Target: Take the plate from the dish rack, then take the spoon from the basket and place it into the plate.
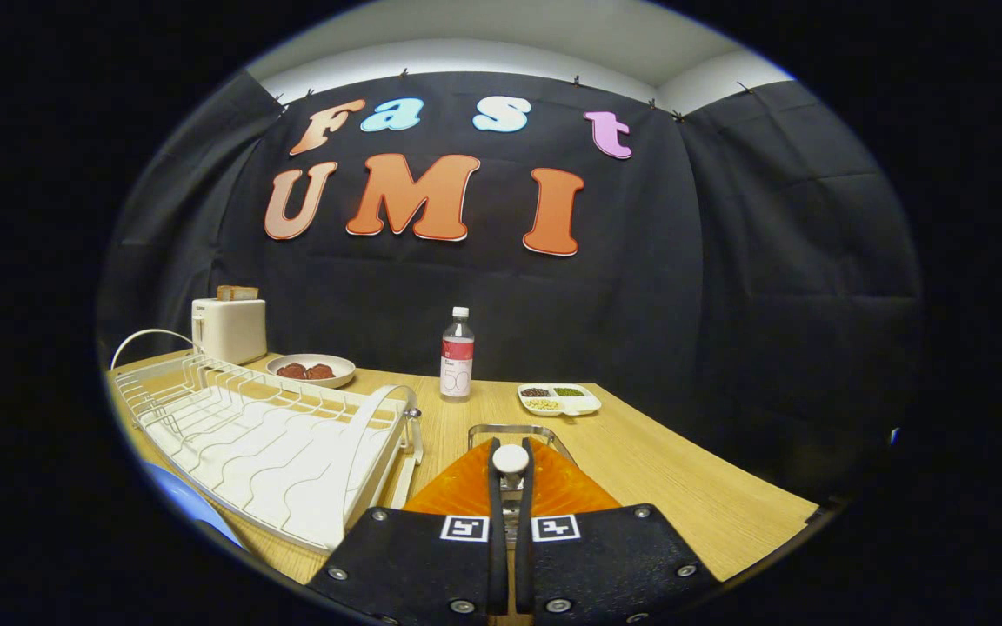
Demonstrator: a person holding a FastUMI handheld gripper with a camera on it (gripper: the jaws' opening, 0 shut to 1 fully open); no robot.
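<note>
We look along the gripper [511, 474] over a light wooden table [684, 487] in the booth. Largest on it is the white wire dish rack [266, 439] with its wavy white drain tray, lying to the left of the fingers; no dish stands in the slots we can see. Just ahead of the fingers sits an orange ribbed basket [553, 491] with a metal rim, and at its top, between the fingertips, shows a small white rounded piece [511, 458] that may be the end of the spoon's handle; we cannot tell for certain. The jaws are drawn close together, with a narrow slit between them, and they seem to press on that white piece from both sides.

Beyond the rack, a cream-coloured toaster [230, 329] holds a brown slice of bread [237, 293] in its top. Beside it a shallow white bowl [310, 369] carries two dark reddish-brown pieces of food. Near the middle of the table stands an upright clear plastic bottle [457, 352] with a white cap and a red label. To its right a small white divided tray [559, 399] holds dark, green and pale beans, each kind in its own compartment.
</note>
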